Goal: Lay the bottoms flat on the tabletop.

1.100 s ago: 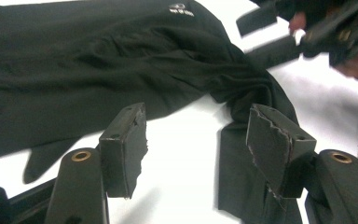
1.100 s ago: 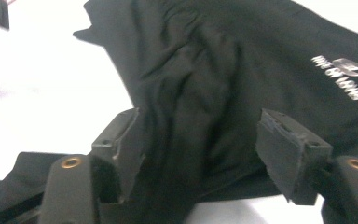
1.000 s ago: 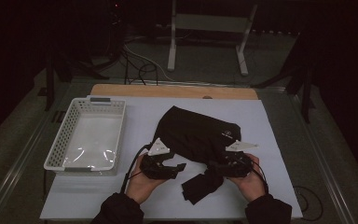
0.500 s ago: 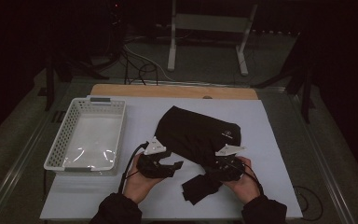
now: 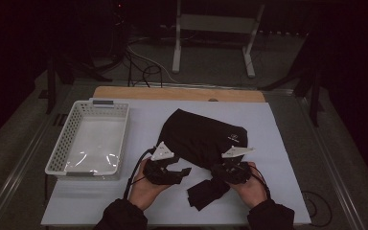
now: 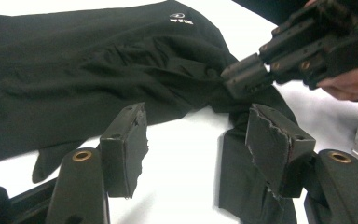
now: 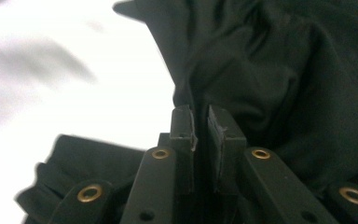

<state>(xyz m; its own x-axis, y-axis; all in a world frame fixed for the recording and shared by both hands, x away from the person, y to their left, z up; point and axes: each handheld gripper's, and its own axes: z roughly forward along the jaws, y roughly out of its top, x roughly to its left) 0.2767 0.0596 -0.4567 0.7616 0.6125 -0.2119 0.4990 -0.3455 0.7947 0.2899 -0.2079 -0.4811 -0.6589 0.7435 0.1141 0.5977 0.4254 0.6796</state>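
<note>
A black garment lies crumpled in the middle of the white table cover, with a small white logo near its right edge. One loose end trails toward the person between the two hands. My left gripper rests at the garment's near left edge. Its jaws stand open over bare white cover, the right pad beside the trailing fabric. My right gripper has just been closing its jaws. They now pinch a fold of the black garment between the pads.
A white perforated plastic basket stands at the table's left, its floor bare. A wooden table edge runs along the back. Cables and a white metal stand lie on the dark floor beyond.
The right gripper has shifted slightly left onto the garment's near edge and its jaws have come together on the fabric. The left hand has stayed where it was.
</note>
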